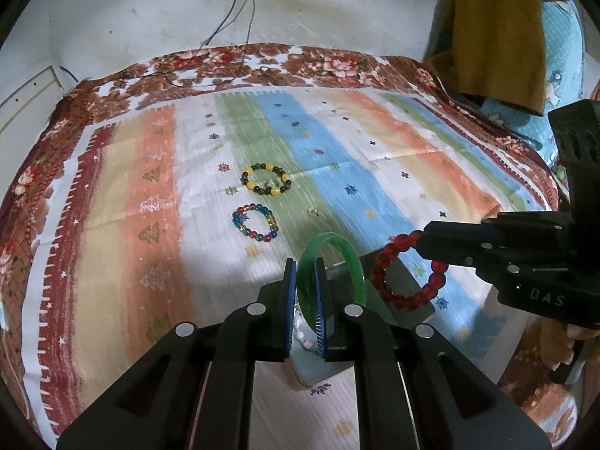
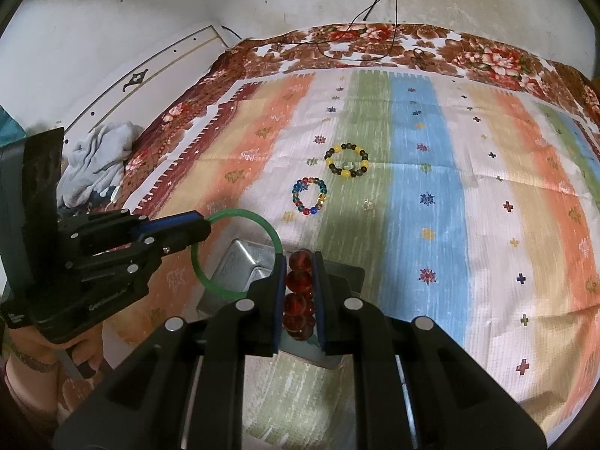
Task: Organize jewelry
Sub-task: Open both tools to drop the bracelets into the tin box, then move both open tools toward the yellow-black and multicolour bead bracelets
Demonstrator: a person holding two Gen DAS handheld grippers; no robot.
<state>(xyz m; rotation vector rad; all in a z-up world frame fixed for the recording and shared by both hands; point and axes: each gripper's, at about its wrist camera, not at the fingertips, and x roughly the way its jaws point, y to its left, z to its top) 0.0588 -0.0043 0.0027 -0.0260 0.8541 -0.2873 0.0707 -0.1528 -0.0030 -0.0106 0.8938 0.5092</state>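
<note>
Striped cloth in orange, green, blue and cream bands, laid over a floral bedspread against a stained white wall. Item one: green bangle, pinched on its rim between the blue-padded fingers of the left gripper, which is closed on it; the ring stands on edge, its loop rising ahead of the fingertips and held above a shallow metal tray lying on the cloth. Item two: red bead bracelet, clamped by the right gripper, whose fingers are closed on a run of beads stacked between the pads; seen from the left wrist, the rest of the strand hangs in a loop below the fingertips, over the tray's right side and just beside the bangle without visibly touching it. Pale beads show in the tray beneath the left gripper, too blurred to identify. Item three: multicoloured bead bracelet, flat on the cloth beyond the tray, apart from both grippers. Item four: yellow-and-dark bead bracelet, flat, just beyond the multicoloured one. Item five: small clear object, to the right of the multicoloured bracelet, too small to tell. Surroundings: two black cables trailing from a wall socket onto the bedspread; mustard cloth draped at far right; grey crumpled garment off the bed's left edge.
</note>
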